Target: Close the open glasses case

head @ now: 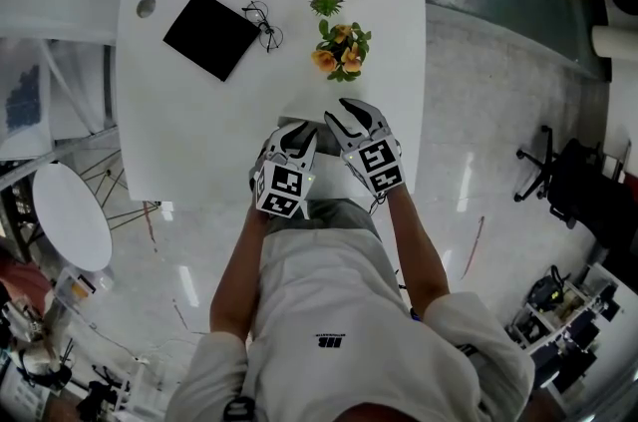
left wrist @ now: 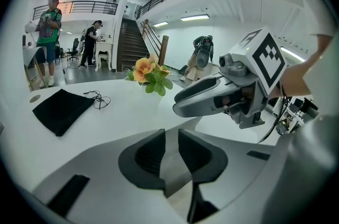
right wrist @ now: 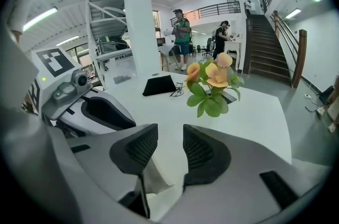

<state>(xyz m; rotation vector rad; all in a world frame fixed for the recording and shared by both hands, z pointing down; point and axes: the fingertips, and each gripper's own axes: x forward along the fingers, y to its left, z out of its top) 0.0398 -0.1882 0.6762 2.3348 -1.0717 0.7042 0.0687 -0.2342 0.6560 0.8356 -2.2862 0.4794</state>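
Grey left gripper (head: 296, 137) and grey right gripper (head: 351, 119) hover over the white table (head: 189, 161)'s near edge, jaws slightly parted and empty, seemingly poised to reach; beyond the orange flowers (head: 342, 50), the flat black glasses case (head: 211, 34) lies far-left beside wire-rimmed spectacles (head: 264, 24)

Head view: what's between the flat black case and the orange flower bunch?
Thin wire-framed glasses on the white table, beside the flat black case; seen in head view.

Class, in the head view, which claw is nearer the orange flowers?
Right. The right claw is on the near side of the orange flowers, almost in line with them. The left claw is beside it, further left and further back.
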